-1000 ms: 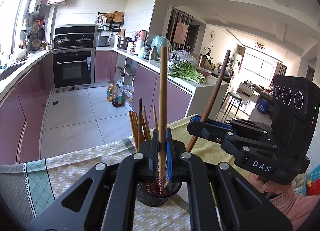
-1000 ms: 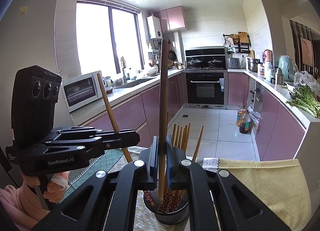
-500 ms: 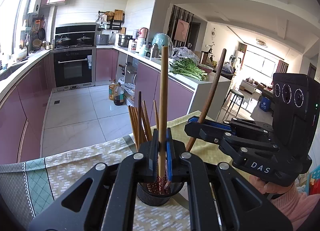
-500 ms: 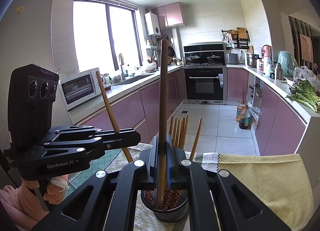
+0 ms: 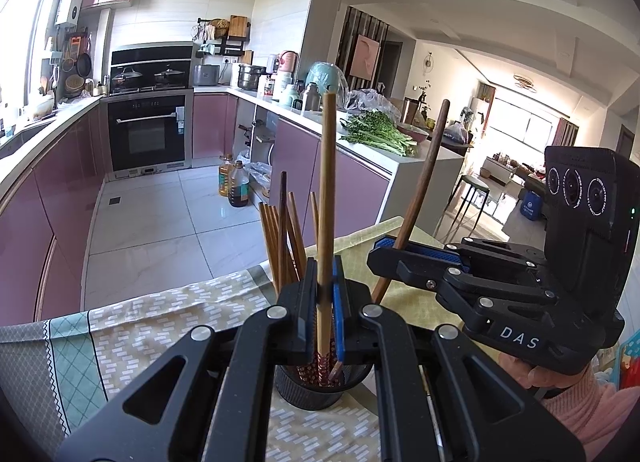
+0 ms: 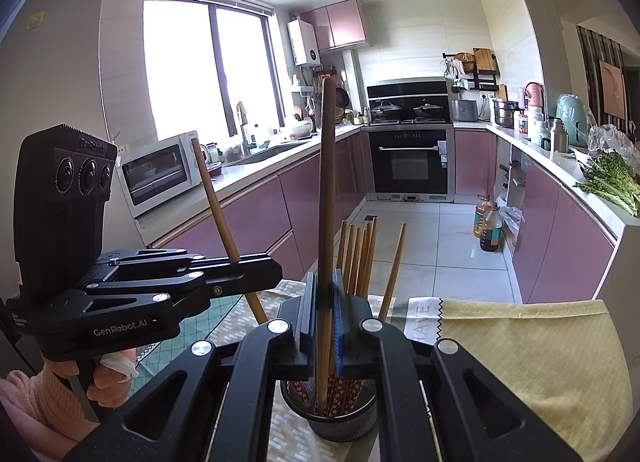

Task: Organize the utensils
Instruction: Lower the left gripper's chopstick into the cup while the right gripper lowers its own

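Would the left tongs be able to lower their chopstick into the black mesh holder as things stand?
Probably yes: the left tongs, shut on a chopstick, hold its tip inside the holder; the right tongs stand off to one side.

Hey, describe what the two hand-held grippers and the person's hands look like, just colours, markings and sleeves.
Both are matte black, with angular linkage arms, silver screws and blue pads inside the fingers. The right hand-held gripper reads "DAS" in white and carries a boxy black block with three round lenses. The left hand-held gripper reads "GenRobot.AI" and has the same lens block. The left hand wears a pink sleeve. No cables show.
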Motion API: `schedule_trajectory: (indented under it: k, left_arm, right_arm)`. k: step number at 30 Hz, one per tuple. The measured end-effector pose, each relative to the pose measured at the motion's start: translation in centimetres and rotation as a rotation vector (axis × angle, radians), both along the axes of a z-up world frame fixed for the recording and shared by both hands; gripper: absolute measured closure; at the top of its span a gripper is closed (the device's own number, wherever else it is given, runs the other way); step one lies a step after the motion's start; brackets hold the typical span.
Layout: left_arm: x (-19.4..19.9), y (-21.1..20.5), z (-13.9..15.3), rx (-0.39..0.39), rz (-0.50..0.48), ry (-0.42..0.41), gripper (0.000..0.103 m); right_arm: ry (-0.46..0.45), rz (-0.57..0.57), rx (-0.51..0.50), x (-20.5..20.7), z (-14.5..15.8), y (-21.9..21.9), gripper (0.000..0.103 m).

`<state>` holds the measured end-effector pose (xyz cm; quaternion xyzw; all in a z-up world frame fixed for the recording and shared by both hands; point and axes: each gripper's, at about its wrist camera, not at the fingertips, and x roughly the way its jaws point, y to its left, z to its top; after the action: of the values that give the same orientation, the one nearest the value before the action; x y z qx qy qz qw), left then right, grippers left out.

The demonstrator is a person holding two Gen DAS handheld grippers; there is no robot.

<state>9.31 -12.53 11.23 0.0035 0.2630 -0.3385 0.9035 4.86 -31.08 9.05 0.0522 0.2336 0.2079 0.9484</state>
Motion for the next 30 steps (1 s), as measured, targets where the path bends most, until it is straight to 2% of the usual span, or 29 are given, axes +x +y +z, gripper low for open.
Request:
schedule_trajectory:
  k: [30]
  left_arm:
    - [1.3, -1.4, -1.5, 0.037, -0.004, 0.030, 0.096]
  right_arm:
    - [0.041, 0.013, 0.005, 0.7, -1.7, 0.2, 0.097]
